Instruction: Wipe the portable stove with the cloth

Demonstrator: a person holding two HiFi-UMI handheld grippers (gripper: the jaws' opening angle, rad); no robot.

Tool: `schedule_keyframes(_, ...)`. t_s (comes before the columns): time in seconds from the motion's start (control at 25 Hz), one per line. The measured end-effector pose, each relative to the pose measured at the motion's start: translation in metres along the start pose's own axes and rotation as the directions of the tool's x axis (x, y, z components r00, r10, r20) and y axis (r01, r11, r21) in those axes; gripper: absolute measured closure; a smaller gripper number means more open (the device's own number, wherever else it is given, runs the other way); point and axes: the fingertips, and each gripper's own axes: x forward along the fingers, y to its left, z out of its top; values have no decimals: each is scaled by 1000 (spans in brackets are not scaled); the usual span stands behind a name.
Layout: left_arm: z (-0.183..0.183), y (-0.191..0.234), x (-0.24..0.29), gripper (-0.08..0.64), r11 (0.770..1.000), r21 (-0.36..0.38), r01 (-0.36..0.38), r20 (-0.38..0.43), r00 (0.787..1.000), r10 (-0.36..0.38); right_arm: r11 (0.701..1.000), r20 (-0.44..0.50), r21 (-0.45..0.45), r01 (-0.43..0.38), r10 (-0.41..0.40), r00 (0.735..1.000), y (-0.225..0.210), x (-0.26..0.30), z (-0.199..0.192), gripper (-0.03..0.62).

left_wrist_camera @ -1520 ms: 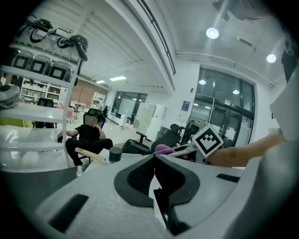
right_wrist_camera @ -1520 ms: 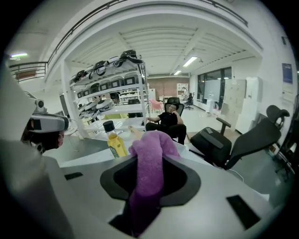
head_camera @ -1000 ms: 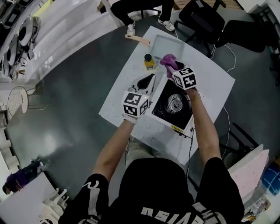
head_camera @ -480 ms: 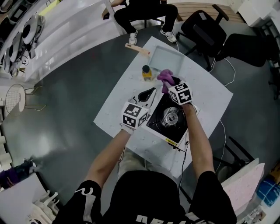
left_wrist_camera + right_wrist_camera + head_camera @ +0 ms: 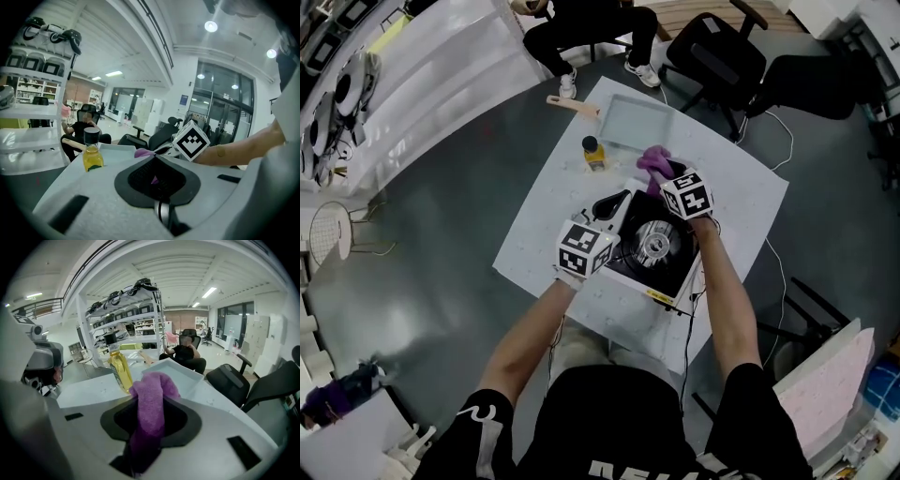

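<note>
The black portable stove [image 5: 652,246] with its silver burner sits on the white table [image 5: 546,225] in front of me. My right gripper [image 5: 664,173] hangs over the stove's far edge. It is shut on the purple cloth [image 5: 655,160], which bunches up between the jaws [image 5: 154,385]. My left gripper [image 5: 626,194] hovers just left of the stove, its black jaws meeting at the tips with nothing between them. In the left gripper view, the right gripper's marker cube [image 5: 191,140] and a bit of the cloth show ahead.
A bottle of yellow liquid [image 5: 593,152] stands beyond the stove on the left. A shallow white tray [image 5: 623,103] lies at the table's far end, with a wooden piece [image 5: 572,103] beside it. Office chairs and a seated person are beyond the table, and shelving stands at the left.
Both grippers have shifted right across the table, away from the bottle. The cloth has come down closer to the stove's far edge. The head view has swung a little.
</note>
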Motion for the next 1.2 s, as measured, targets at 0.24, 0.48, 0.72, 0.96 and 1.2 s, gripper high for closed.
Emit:
schedule_keyframes(0.24, 2, -15, 10, 554, 999, 19, 34, -7, 999, -34, 999, -5, 20, 29, -29, 1000, -15, -20, -14, 480)
schedule_keyframes(0.48, 1, -30, 16, 554, 998, 20, 59, -10, 998, -59, 997, -10, 51, 51, -51, 999, -27, -37, -31, 480)
schedule_keyframes(0.72, 2, -43, 26, 554, 997, 17, 80, -18, 997, -79, 993, 6, 91, 75, -76, 997, -42, -52, -36, 480)
schedule_keyframes(0.96, 6, -54, 33, 554, 995, 22, 94, -15, 995, -94, 994, 1, 83, 78, -78, 997, -49, -64, -46, 480)
schedule_keyframes(1.2, 1, -67, 40, 554, 993, 21, 115, -34, 993, -114, 990, -1, 106, 94, -94, 996, -61, -80, -60, 480)
